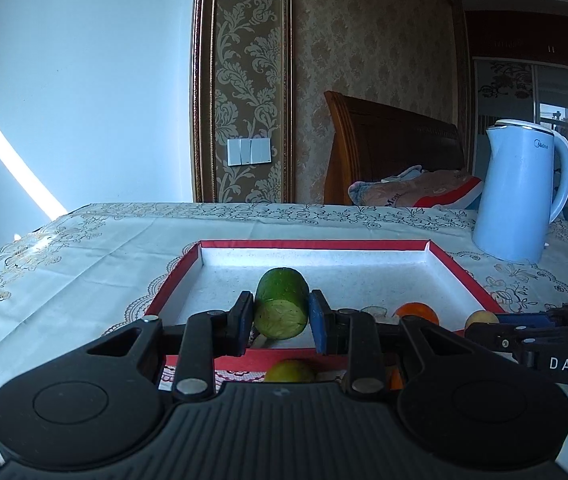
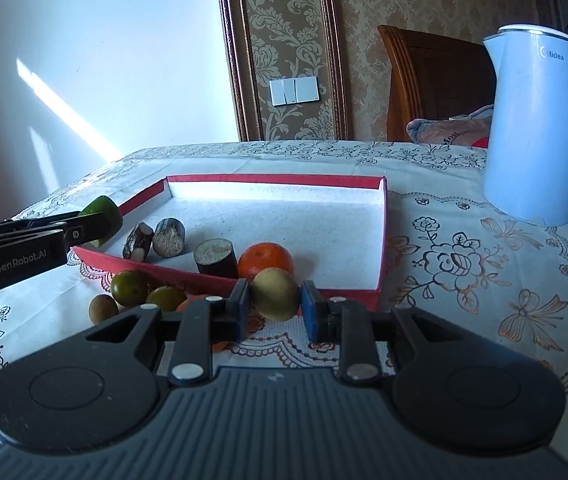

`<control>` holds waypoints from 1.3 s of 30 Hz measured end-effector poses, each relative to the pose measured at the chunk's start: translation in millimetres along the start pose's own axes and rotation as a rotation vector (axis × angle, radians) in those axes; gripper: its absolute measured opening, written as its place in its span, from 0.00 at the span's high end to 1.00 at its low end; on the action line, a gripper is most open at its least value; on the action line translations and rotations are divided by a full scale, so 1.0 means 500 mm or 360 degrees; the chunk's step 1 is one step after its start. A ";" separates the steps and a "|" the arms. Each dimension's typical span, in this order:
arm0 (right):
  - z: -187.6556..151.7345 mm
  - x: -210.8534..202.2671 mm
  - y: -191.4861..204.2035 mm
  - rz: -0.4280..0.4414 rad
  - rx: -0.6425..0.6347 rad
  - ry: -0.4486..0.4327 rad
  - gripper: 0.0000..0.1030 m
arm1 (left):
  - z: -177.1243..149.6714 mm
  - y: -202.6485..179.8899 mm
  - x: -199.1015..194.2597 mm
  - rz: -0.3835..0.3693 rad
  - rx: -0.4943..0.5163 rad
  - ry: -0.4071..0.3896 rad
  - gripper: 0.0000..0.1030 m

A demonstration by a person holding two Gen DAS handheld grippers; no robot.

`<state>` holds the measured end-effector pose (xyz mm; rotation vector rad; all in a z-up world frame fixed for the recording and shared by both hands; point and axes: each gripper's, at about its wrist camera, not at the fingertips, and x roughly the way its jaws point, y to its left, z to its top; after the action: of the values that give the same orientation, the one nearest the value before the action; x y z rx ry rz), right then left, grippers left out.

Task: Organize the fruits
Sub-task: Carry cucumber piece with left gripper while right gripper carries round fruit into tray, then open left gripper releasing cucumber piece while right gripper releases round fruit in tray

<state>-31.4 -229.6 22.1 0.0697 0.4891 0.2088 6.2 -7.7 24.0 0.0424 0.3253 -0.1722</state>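
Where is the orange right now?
In the right wrist view the orange lies inside the red tray, at its near edge, between a dark cut piece and the yellowish fruit in the right gripper.

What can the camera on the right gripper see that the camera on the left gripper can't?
Only the right view shows the three dark cut pieces in the tray and the brown fruit on the cloth. Only the left view shows the cucumber's cut face up close, and the wardrobe doors. Both show the red tray, orange and kettle.
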 end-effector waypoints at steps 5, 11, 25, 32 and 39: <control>0.032 0.013 -0.009 -0.0047 -0.0016 -0.0041 0.75 | 0.014 -0.022 0.039 -0.0021 0.0013 0.0032 0.72; 0.042 0.049 -0.031 -0.0100 0.0008 -0.0006 0.75 | 0.008 -0.035 0.077 -0.0058 0.0001 0.0116 0.72; 0.028 0.093 -0.035 -0.0143 0.0016 0.0062 0.75 | -0.005 -0.038 0.116 -0.0042 0.0009 0.0215 0.72; 0.025 0.097 -0.036 -0.0155 0.0025 0.0066 0.75 | -0.009 -0.041 0.122 -0.0001 0.0031 0.0222 0.72; 0.024 0.102 -0.036 -0.0162 0.0028 0.0069 0.75 | -0.015 -0.046 0.126 0.0010 0.0056 0.0238 0.72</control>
<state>21.4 -236.3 6.9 0.0577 0.5367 0.1066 58.7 -39.8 -3.6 0.0915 0.4713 -0.1689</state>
